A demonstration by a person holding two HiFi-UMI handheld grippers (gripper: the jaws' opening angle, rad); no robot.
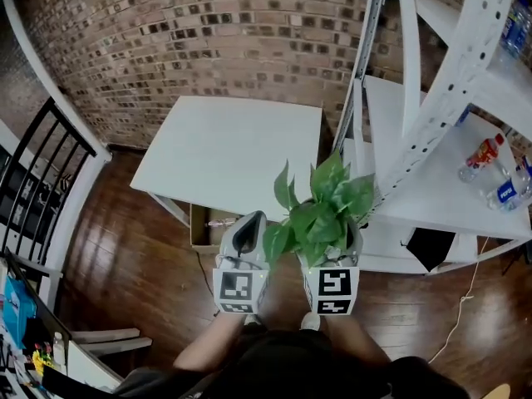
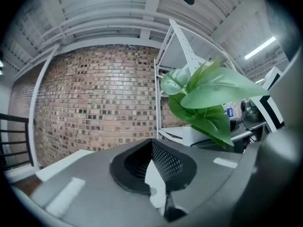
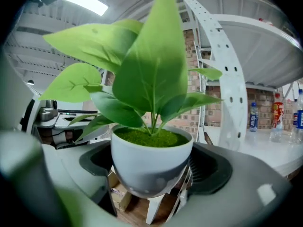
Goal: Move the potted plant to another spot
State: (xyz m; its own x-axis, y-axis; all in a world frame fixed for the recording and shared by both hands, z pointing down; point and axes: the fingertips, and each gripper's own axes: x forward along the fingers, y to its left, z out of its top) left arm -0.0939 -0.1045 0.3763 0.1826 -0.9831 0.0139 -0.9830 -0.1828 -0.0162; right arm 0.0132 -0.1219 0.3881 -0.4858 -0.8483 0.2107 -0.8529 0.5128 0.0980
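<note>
Right gripper (image 3: 152, 176) jaws clamp potted plant (image 3: 150, 157), upright

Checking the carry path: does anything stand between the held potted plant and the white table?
Nothing visible does. The right gripper holds the potted plant above the floor; the white table ahead is bare.

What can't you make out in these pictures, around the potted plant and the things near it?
- White pot: clear in the right gripper view, but hidden in the head view by the plant's own leaves.
- Bottles on the shelf: labels too small to read in the head view.
- Cardboard box under the white table: the tabletop cuts it off in the head view, so its contents are hidden.
</note>
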